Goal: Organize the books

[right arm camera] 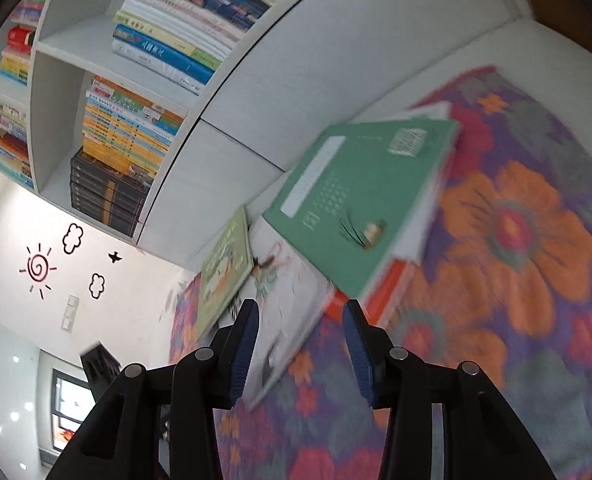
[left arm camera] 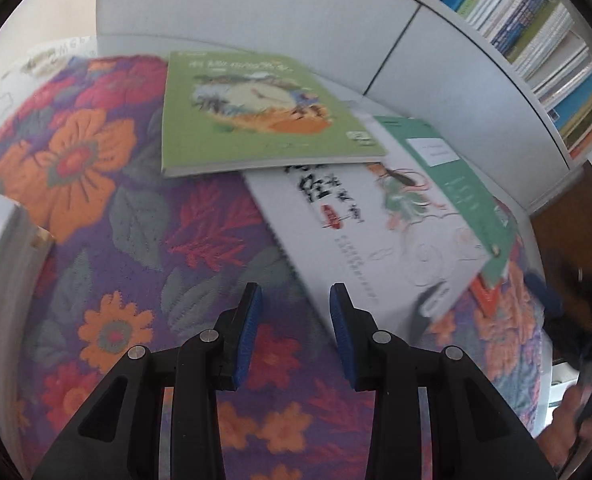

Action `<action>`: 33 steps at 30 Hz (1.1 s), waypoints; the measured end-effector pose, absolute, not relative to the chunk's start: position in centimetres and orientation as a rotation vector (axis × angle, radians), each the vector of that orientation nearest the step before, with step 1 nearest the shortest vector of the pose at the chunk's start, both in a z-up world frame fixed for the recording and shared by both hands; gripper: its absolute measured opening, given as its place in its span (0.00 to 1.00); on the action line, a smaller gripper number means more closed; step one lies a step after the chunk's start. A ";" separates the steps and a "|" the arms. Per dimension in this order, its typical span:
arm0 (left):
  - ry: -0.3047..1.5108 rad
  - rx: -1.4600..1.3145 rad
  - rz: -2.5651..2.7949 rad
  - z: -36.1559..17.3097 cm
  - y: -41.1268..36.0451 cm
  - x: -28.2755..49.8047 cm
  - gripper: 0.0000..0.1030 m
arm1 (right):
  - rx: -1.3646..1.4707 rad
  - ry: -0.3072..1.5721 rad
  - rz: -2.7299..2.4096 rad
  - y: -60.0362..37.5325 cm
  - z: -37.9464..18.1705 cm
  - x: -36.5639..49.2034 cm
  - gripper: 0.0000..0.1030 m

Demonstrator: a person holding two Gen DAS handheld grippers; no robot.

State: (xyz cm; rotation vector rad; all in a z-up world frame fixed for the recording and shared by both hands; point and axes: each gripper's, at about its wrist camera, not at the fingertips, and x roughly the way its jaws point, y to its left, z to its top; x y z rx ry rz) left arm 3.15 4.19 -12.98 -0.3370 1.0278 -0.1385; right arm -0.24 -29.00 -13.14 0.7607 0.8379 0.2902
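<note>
Flowered cloth (left arm camera: pixel 144 216), purple with orange and red blooms, covers the work surface, and a white cabinet (left arm camera: pixel 280 8) rises directly behind it, its open shelves packed with rows of books (left arm camera: pixel 535 28). Loose books lie on the cloth near the cabinet's foot.

From the left wrist view, a light green book (left arm camera: pixel 256 112) lies flat at about twelve o'clock from the left gripper (left arm camera: pixel 296 300). Its lower right corner overlaps a white book (left arm camera: pixel 359 232) with black calligraphy, which sits at about one o'clock. A teal book (left arm camera: pixel 455 176) lies across the white one's far right side, at about two o'clock, with an orange book's (left arm camera: pixel 485 296) corner showing under it. At nine o'clock the pale edge of another thick book (left arm camera: pixel 4 248) enters the picture. The left gripper's blue pads stand apart with only cloth between them, gripping nothing. The right gripper (right arm camera: pixel 301 312) shows only as a dark blur at the far right edge of this view.

Only the right wrist view shows the room: a white wall (right arm camera: pixel 128 280) with sun, cloud and bird stickers (right arm camera: pixel 38 268), a switch plate, a window at seven o'clock, and several shelf compartments. Here the teal book (right arm camera: pixel 359 200) lies at one o'clock on top of the orange book (right arm camera: pixel 387 292), the white book (right arm camera: pixel 292 304) runs from twelve o'clock down toward the left pad, and the light green book (right arm camera: pixel 226 268) sits at eleven o'clock. The right gripper's jaws are apart, gripping nothing; the white book's corner lies beneath the gap.
</note>
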 end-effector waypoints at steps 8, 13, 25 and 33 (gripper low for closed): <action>0.906 -0.312 -0.163 -13.6 3.9 3.2 0.38 | 0.692 0.906 0.288 -24.7 -16.4 6.2 0.42; 0.887 -0.312 -0.178 -13.6 3.5 3.4 0.44 | 0.632 0.937 0.321 -23.2 -16.5 5.8 0.45; 0.883 -0.230 -0.167 -13.7 1.9 3.5 0.50 | 0.349 0.850 0.295 -20.3 -16.0 5.1 0.47; 0.881 -0.206 -0.154 -13.7 1.6 3.5 0.50 | 0.409 0.850 0.320 -21.4 -16.4 5.5 0.47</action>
